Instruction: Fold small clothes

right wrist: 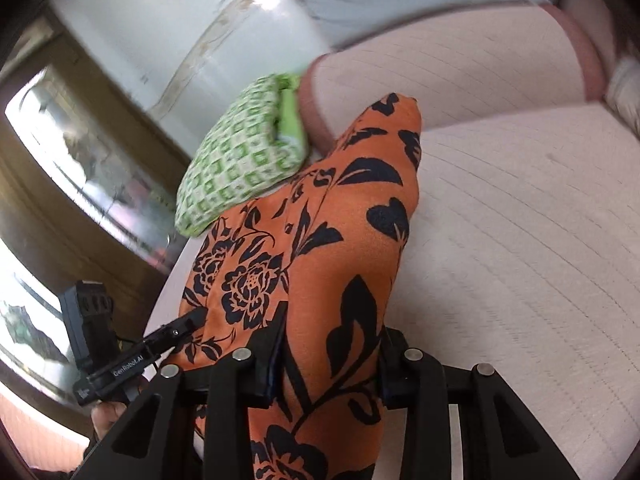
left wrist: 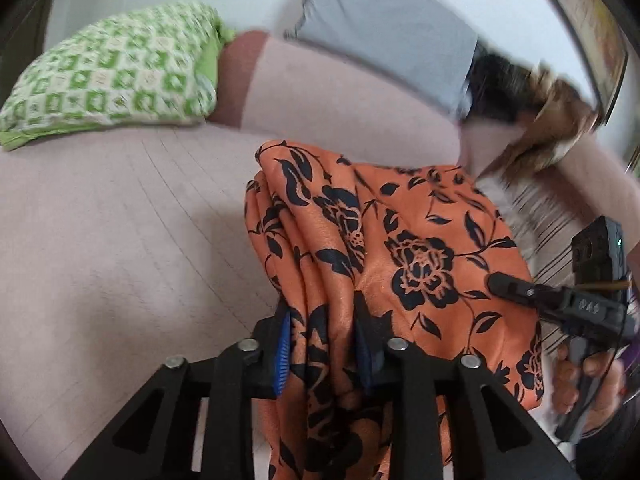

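Observation:
An orange garment with a black flower print (left wrist: 400,248) hangs bunched between my two grippers above a pale pink bed. My left gripper (left wrist: 322,344) is shut on a gathered edge of the garment, cloth pinched between its blue pads (left wrist: 282,348). My right gripper (right wrist: 330,356) is shut on another part of the same garment (right wrist: 320,248), which drapes forward over its jaws. The right gripper also shows in the left wrist view (left wrist: 504,284) at the cloth's right edge. The left gripper shows in the right wrist view (right wrist: 192,318) at the cloth's left edge.
A green and white patterned pillow (left wrist: 108,76) lies at the bed's head, also in the right wrist view (right wrist: 240,160). A grey pillow (left wrist: 384,32) leans on the white wall. A striped cloth (left wrist: 536,224) and a brown heap (left wrist: 548,120) lie at right. The pink sheet (left wrist: 120,240) spreads to the left.

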`<state>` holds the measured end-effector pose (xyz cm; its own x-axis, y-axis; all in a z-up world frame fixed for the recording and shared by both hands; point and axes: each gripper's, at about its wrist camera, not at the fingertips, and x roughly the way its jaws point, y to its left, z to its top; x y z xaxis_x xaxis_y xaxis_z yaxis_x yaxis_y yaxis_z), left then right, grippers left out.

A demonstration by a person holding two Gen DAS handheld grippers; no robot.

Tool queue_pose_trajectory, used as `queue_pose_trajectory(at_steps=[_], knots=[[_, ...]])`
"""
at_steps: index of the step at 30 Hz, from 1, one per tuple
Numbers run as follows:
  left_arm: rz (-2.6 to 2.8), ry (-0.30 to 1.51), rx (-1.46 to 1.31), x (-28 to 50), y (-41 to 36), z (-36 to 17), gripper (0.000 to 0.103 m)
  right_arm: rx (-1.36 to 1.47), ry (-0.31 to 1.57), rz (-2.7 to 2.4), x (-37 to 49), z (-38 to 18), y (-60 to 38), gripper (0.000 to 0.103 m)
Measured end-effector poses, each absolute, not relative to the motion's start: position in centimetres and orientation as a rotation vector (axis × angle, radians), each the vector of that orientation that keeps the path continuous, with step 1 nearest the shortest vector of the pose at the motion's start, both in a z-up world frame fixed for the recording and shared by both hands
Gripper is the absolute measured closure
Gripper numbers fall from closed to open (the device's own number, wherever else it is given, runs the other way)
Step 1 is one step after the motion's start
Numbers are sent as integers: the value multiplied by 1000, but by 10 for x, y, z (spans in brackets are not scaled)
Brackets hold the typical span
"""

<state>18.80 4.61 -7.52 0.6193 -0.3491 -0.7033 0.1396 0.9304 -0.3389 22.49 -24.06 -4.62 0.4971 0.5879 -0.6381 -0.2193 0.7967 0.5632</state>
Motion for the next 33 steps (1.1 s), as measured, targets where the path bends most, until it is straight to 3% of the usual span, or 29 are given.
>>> queue_pose_trajectory(at_steps=[1, 2, 4, 6, 10, 13, 15, 18, 22, 25, 30, 33], knots=[[-257, 897, -253, 196, 41, -91, 64, 468, 977, 467, 231, -65, -249, 51], [-217, 949, -238, 207, 34, -111, 53, 478, 1039, 396, 234, -89, -257, 36], [-166, 1072, -224, 214, 34, -147, 48, 424, 1121, 274, 229, -119, -262, 33], [-155, 1026, -253, 205, 45, -139, 40, 418, 1054, 292, 211, -117, -266, 33], [-134, 928, -178, 180, 49, -105, 39, 358, 886, 308, 191, -76, -255, 33], [-152, 897, -169, 167, 46, -95, 38, 380, 828, 437, 189, -55, -231, 26], [-118, 938, -129, 167, 41, -110, 37, 410, 845, 510, 191, -65, -221, 18], [-93, 1030, -122, 169, 43, -138, 34, 502, 1030, 465, 207, -123, -218, 14], [-81, 941, -101, 155, 45, -109, 35, 456, 913, 476, 199, -85, -211, 14], [-106, 901, -86, 147, 39, -101, 26, 458, 852, 501, 209, -68, -213, 14], [-68, 1010, -79, 154, 38, -133, 26, 531, 1014, 337, 267, -125, -222, 5], [-38, 970, -63, 146, 40, -115, 26, 429, 917, 339, 244, -97, -211, 6]])
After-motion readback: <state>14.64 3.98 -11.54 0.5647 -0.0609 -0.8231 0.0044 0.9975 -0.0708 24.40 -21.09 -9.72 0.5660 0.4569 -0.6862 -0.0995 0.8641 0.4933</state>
